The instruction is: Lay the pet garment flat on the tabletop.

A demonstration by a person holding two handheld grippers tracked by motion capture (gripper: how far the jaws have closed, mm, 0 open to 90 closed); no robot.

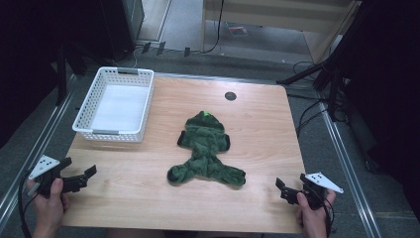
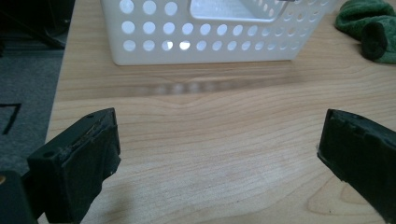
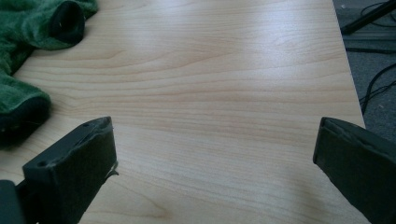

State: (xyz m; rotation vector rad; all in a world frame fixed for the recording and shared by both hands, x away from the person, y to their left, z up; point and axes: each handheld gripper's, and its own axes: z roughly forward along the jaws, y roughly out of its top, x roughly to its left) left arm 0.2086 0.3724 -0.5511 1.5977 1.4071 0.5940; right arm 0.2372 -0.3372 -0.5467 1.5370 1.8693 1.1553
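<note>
text: none legible | labels: none | brands: none | numbers: none

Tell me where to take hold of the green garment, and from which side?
Probably from above, pinch the narrow middle of the green garment. It lies flat and spread out on the table, and there the cloth bunches, so open fingers could close across it.

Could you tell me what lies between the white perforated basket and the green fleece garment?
Only bare wooden tabletop, seen in the high view, separates basket from garment.

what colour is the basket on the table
White basket, dotted with round holes; the left gripper view shows it best.
</note>
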